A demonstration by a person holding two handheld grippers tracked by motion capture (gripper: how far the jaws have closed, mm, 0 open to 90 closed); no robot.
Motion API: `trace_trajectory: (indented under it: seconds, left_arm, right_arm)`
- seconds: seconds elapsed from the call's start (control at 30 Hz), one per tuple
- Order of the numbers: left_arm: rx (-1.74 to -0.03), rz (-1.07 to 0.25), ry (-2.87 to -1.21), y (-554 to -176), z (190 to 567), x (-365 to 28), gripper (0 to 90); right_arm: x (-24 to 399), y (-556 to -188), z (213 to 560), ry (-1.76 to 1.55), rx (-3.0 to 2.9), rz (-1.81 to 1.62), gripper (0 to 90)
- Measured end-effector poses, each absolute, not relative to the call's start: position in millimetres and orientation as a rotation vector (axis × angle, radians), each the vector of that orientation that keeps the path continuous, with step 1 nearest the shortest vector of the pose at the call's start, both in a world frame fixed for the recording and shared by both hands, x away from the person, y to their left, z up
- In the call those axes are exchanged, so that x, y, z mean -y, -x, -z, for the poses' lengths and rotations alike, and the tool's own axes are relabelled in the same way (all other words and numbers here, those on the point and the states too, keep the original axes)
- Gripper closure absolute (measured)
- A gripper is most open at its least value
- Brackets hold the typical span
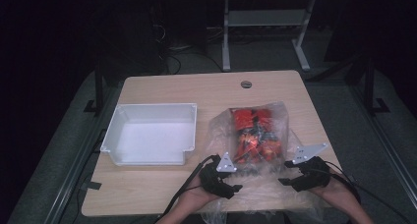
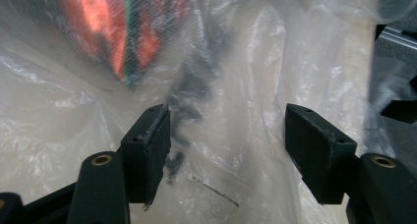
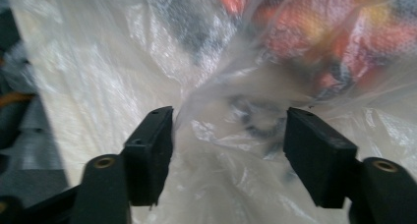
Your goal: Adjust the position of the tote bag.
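left tool (image 1: 237,187): spread, film between jaws | right tool (image 1: 284,181): spread | plastic bag (image 1: 255,130): no readable label

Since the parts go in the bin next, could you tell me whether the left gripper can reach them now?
Probably not directly: the left gripper is open at the bag, whose plastic still covers the parts.

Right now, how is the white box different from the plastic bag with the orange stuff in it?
The white bin is stiff, square-cornered and solid white; the plastic bag is soft, crinkled and see-through. The bin looks bare inside, while the bag holds orange and black pieces. The bin sits alone at the left; the bag lies at the right with the left gripper and right gripper at its near end, jaws open. Both rest on the wooden table.
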State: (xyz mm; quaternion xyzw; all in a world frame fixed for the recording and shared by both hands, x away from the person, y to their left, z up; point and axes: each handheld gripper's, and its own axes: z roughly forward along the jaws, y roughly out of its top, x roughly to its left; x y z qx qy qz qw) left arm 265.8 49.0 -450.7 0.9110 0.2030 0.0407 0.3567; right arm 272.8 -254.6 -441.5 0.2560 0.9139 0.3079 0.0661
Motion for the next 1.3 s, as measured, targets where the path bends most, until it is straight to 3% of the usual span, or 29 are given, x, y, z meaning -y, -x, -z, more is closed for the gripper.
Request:
trace_trajectory:
  seconds: [0.37, 0.63, 0.83, 1.3]
  left_arm:
    - [-0.565, -0.134, -2.399, -275.6, 460.0, -47.5, 56.6]
    - [-0.565, -0.189, -2.381, -277.2, 461.8, -47.1, 78.8]
    - [-0.532, -0.182, -2.368, -273.9, 462.5, -47.7, 89.1]
    - [-0.46, -0.145, -2.371, -250.4, 452.9, -61.9, 89.9]
  right_arm:
    - [253.6, -281.2, 455.5, -0.766, -2.761, -0.842, 68.3]
    - [262.6, -284.4, 459.6, -0.832, -2.76, -0.943, 89.8]
    - [271.2, -283.6, 462.1, -0.875, -2.77, -1.011, 90.0]
    - [273.0, -257.0, 460.9, -0.82, -2.826, -1.043, 90.0]
